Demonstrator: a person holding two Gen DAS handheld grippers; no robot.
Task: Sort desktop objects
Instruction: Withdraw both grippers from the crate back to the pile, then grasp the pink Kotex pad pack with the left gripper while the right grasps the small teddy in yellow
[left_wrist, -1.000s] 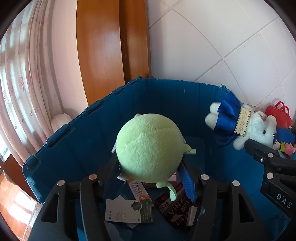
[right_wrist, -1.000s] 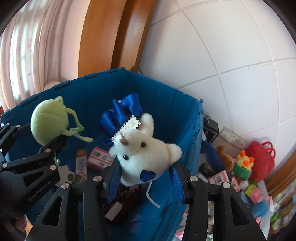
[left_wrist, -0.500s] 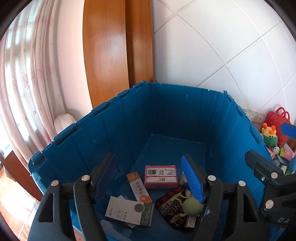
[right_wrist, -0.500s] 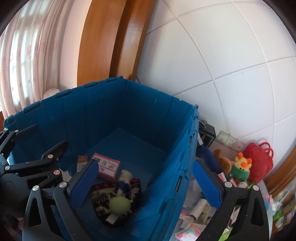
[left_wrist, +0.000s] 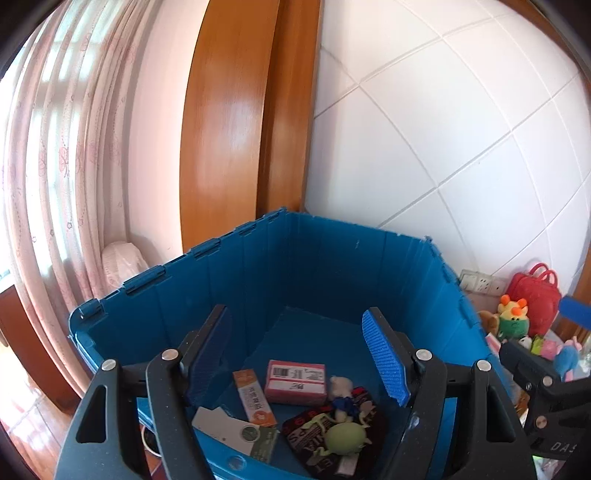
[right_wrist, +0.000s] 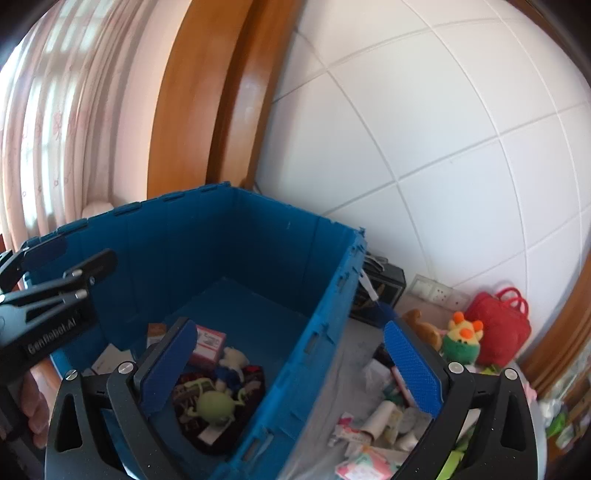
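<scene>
Jaws of left gripper (left_wrist: 301, 354) and right gripper (right_wrist: 291, 363) gape wide, empty.

Round plush (left_wrist: 345, 437) and bear (left_wrist: 341, 387) in crate (left_wrist: 332, 254), box (left_wrist: 296, 376) at 11 o'clock, toys (right_wrist: 461, 341) outside at 3 o'clock

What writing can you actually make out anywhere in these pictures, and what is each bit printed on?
"GenRobot.AI": on the body of the left gripper, seen from the right wrist.
"DAS": cut off at the frame edge, on the right gripper, seen from the left wrist.
Pink box in the blue crate: barcode label, text too small.
Orange box: characters, unreadable.
Black packet under the green plush: large letters, partly hidden, unreadable.
</scene>
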